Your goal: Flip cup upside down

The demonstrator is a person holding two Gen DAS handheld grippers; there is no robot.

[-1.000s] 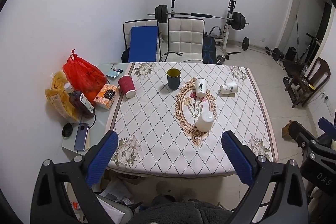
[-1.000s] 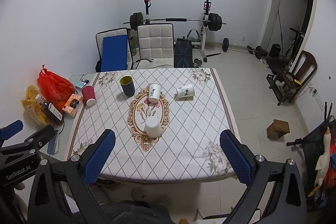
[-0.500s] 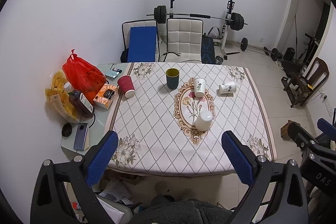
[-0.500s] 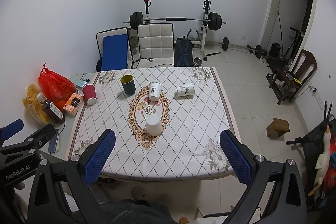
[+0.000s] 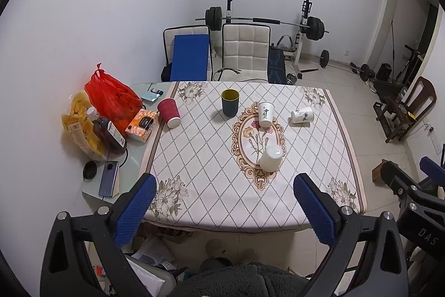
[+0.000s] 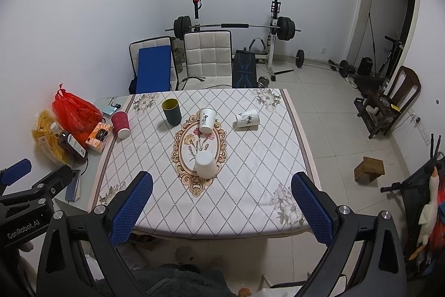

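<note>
Several cups stand on a table [image 5: 211,185] [image 6: 250,196] with a patterned cloth. A dark green cup [image 5: 230,102] [image 6: 172,111] stands upright, mouth up. A red paper cup [image 5: 169,112] [image 6: 120,125], a plain white cup [image 5: 271,159] [image 6: 205,164] and a printed white cup [image 5: 265,114] [image 6: 207,120] stand upside down. Another printed white cup [image 5: 302,115] [image 6: 247,117] lies on its side. My left gripper [image 5: 222,210] and right gripper [image 6: 221,209] are both open and empty, held above the table's near edge, well short of all cups.
A red plastic bag [image 5: 111,99], a snack bag, a bottle [image 5: 107,131], an orange box [image 5: 141,125] and a phone [image 5: 108,182] crowd the table's left strip. Chairs and a barbell rack [image 5: 264,24] stand behind the table. A wooden block [image 6: 370,169] lies on the floor, right.
Both grippers have drawn back and up a little from the table; the cups look slightly smaller. Nothing on the table has moved.
</note>
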